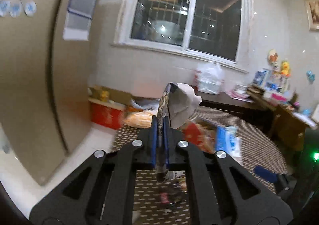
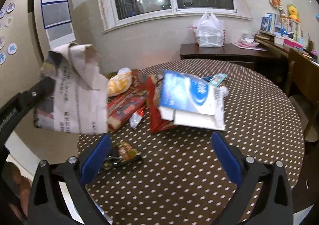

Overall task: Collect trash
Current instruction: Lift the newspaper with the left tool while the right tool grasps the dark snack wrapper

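- Left wrist view: your left gripper [image 1: 161, 125] clamps a newspaper piece [image 1: 180, 103], lifted off the table [image 2: 259, 95]
- Next, I judge, carry it to the trash; your right gripper [image 2: 161, 157] is wide, empty

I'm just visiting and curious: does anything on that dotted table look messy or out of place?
Yes. Wrappers and a flattened blue box lie strewn across the table, and the left gripper holds up a crumpled newspaper.

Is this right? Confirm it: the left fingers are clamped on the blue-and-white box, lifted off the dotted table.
Not quite. The left gripper is shut on a folded newspaper, not the blue-and-white box, which lies on the dotted table. Both wrist views show it; the newspaper is lifted.
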Demonstrator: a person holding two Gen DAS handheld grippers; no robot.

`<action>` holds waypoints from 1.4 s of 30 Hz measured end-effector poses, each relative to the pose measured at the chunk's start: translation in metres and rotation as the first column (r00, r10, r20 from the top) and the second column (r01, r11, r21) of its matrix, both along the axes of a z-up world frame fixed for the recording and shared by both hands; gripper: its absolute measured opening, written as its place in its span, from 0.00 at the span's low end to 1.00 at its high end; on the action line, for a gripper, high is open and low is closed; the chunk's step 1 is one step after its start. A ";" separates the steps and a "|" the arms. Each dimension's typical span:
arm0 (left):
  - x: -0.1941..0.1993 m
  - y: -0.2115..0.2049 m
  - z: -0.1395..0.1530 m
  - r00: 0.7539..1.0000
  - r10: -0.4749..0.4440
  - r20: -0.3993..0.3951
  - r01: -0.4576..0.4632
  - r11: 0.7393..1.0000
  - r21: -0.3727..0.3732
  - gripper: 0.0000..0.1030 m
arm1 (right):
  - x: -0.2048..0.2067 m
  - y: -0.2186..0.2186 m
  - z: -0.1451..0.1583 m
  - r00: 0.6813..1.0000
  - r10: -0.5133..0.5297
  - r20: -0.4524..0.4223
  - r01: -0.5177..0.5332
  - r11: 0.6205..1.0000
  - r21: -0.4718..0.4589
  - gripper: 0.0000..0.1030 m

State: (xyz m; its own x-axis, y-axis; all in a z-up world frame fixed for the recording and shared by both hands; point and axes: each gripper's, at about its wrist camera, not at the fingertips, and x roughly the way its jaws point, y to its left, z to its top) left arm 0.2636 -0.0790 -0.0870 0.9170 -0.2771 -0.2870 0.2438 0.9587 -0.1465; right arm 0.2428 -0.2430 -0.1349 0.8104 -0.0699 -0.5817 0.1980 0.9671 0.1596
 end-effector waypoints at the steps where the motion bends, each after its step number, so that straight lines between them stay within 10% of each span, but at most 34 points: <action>1: -0.003 0.007 -0.002 1.000 0.024 0.001 -0.024 1.000 0.008 0.06 | 0.001 0.004 -0.001 1.000 0.008 -0.005 -0.008 1.000 0.001 0.96; 20: 0.012 0.073 -0.058 0.968 0.195 -0.155 -0.187 0.980 0.066 0.06 | 0.056 0.073 -0.048 0.980 0.077 -0.182 -0.074 0.997 0.023 0.94; 31: 0.020 0.078 -0.074 0.962 0.171 -0.214 -0.164 0.985 0.051 0.06 | 0.061 0.064 -0.047 0.985 0.073 -0.157 -0.074 0.997 0.000 0.60; 33: 0.020 0.080 -0.076 0.961 0.164 -0.223 -0.158 0.986 0.042 0.06 | 0.060 0.065 -0.046 0.984 0.099 -0.146 -0.097 0.995 0.019 0.35; 42: 0.022 0.088 -0.078 0.956 0.151 -0.252 -0.154 0.988 0.008 0.06 | 0.059 0.073 -0.045 0.981 0.142 -0.132 -0.138 0.990 0.039 0.29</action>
State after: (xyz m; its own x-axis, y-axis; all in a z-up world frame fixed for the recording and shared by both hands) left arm 0.2860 0.0086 -0.1653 0.8475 -0.1440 -0.5108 0.0489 0.9796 -0.1950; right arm 0.3018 -0.1702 -0.1801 0.7254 0.0579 -0.6858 0.0822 0.9820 0.1698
